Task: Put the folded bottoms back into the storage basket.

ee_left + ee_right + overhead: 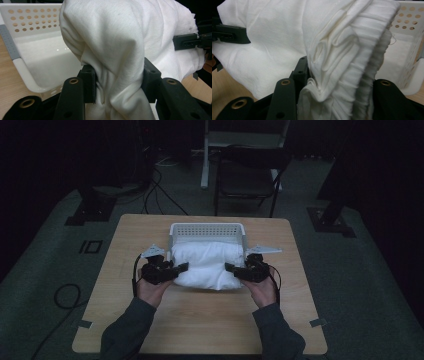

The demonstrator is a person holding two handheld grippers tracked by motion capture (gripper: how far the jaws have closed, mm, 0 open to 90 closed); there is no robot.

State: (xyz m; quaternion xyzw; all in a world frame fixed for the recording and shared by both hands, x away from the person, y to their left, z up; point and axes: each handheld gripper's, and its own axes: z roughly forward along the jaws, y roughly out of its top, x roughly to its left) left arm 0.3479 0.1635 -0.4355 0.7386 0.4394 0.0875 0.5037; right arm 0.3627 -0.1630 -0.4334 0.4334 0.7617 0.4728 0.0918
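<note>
Item: one folded white garment (pixel 207 265), gripped at both ends and carried between two hand-held grippers at the near lip of one basket. Nearest the person, two dark sleeves and two hands enter from the table's near edge. The left gripper (pixel 181 267) is clamped on the garment's left end; in the left gripper view its pads (pixel 88 82) pinch a gathered bunch of cloth (pixel 112 50), squeezing it into a narrow waist. The right gripper (pixel 231 267) is clamped likewise on the right end, where the right gripper view shows a pleated, elasticated band (pixel 362 50) caught between its jaws. A grip at each end appears meant to keep the folds together and the bundle level, so it can go in whole rather than spill open. The garment's far part hangs over the basket's front, its near part over the wooden table (pixel 200 320). Behind: one white perforated basket (pixel 207 227), its floor looking bare in both gripper views. Farthest: one dark chair (pixel 247 180) beyond the table, and cables on the floor, number uncertain.
</note>
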